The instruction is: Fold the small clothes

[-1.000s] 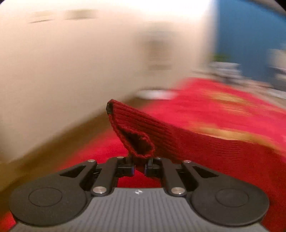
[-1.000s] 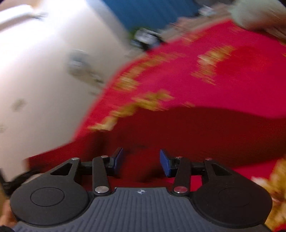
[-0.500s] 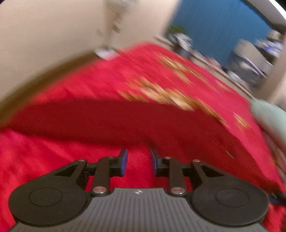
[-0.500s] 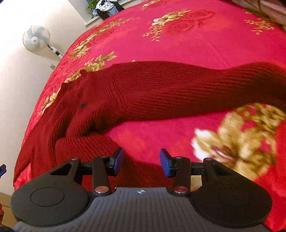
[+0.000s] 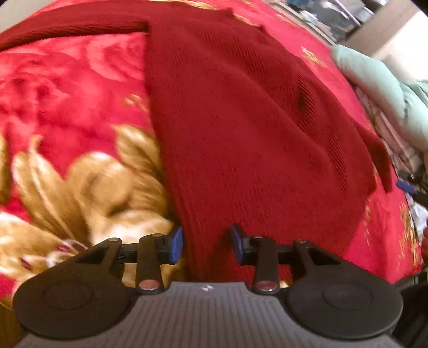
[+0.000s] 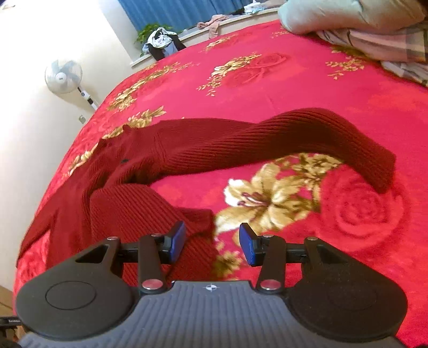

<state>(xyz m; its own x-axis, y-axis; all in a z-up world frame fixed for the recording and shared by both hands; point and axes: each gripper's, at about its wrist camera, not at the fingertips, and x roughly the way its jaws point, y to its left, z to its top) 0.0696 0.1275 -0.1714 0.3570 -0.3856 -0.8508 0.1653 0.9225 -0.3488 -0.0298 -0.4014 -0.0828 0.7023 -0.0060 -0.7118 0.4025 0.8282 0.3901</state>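
Note:
A dark red knit sweater (image 5: 254, 120) lies spread on the red floral blanket (image 5: 67, 88), one sleeve (image 5: 75, 26) stretched out to the far left. My left gripper (image 5: 206, 245) points down over the sweater's near edge. Its jaws are opening, the knit lies under the gap, and the blue pads (image 5: 176, 245) do not press on it. In the right wrist view the sweater (image 6: 128, 187) is rumpled at the left and its other sleeve (image 6: 321, 131) curves away to the right. My right gripper (image 6: 212, 242) stands open above a corner of the hem, holding nothing.
A pale green pillow (image 6: 347, 13) and plaid cloth (image 6: 388, 45) lie at the far right of the bed. A standing fan (image 6: 64, 77) is by the cream wall. Clothes (image 6: 160, 42) and a plant sit on the sill below a blue curtain. The bed edge drops off at the left.
My left gripper has let go of the pinched sweater fold, opened, and swung down close over the sweater's body. My right gripper has slid sideways along the hem, still open.

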